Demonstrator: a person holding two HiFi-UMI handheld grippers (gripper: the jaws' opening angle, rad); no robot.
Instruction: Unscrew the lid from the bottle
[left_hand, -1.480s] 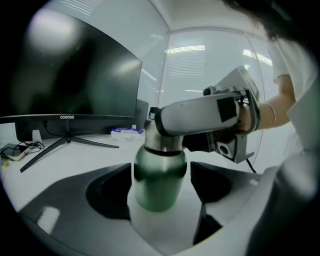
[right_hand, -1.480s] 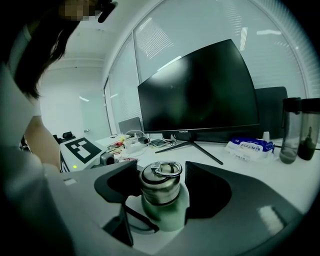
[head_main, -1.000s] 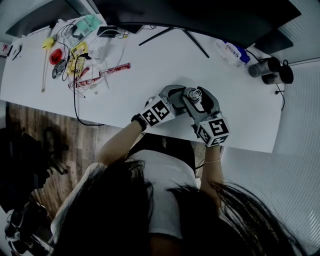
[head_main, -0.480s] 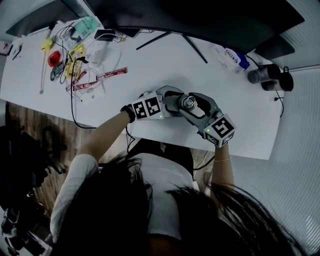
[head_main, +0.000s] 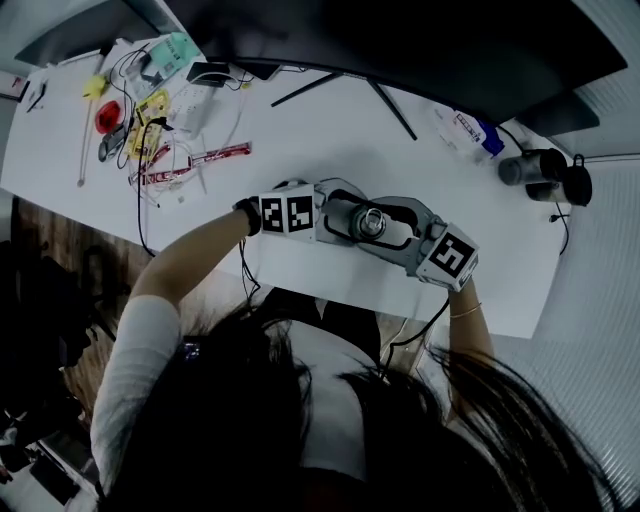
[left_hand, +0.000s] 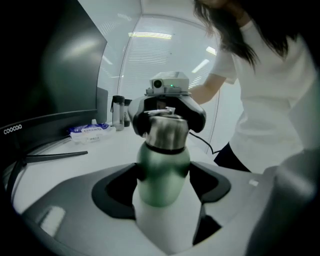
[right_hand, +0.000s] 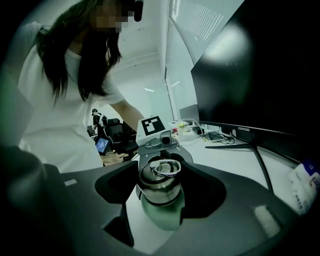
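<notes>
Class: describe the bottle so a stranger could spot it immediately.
Find the long white desk before the dark monitor. Near its front edge, the left tongs and right tongs clasp a bottle. It alone is green-bodied with a steel lid bearing a ring.

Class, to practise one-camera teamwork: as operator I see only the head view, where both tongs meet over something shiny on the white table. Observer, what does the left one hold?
Observer: The left tongs grip the bottle by its green body.
Operator: And the other one?
Observer: The right tongs are shut on the steel lid, above that green part.
Operator: Is the lid off yet?
Observer: No, the left gripper view shows it seated, a dark band beneath it.
</notes>
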